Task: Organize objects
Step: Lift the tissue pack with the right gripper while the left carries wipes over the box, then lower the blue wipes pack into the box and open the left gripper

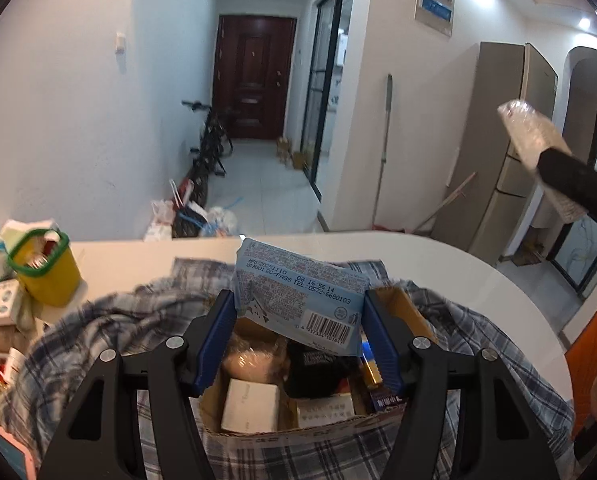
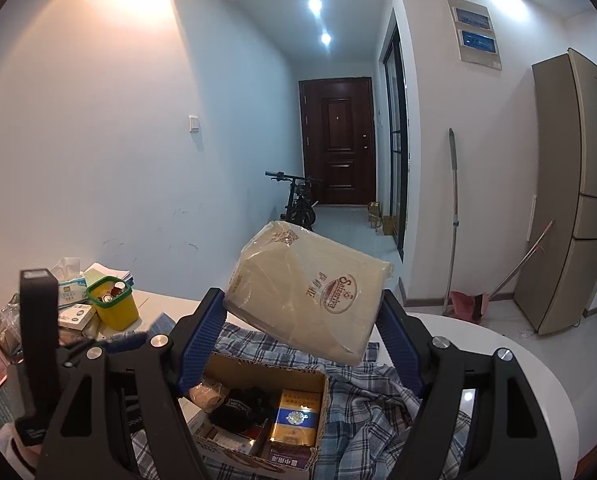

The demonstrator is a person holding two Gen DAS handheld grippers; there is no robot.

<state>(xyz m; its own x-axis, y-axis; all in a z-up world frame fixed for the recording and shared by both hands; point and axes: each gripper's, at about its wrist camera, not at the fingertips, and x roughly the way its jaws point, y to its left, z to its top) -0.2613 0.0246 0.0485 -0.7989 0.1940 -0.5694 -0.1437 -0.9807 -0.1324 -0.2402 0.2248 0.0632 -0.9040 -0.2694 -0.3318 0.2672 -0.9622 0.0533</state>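
Observation:
My left gripper (image 1: 298,304) is shut on a light blue tissue pack (image 1: 298,292) with a barcode, held above an open cardboard box (image 1: 298,426). The box holds a white carton (image 1: 250,406), a black pouch (image 1: 318,364) and other small packs. My right gripper (image 2: 302,312) is shut on a cream napkin pack in clear wrap (image 2: 310,292), tilted above the same cardboard box (image 2: 266,368), where a gold packet (image 2: 296,418) lies. In the left wrist view the right gripper's finger (image 1: 574,184) and the napkin pack (image 1: 528,132) show at the upper right.
The box sits on a plaid cloth (image 1: 98,332) spread over a white round table (image 1: 478,288). A yellow tub with a green rim (image 1: 46,272) and tissue boxes (image 2: 68,288) crowd the left side. An orange chair (image 1: 594,340) and a hand stand at right.

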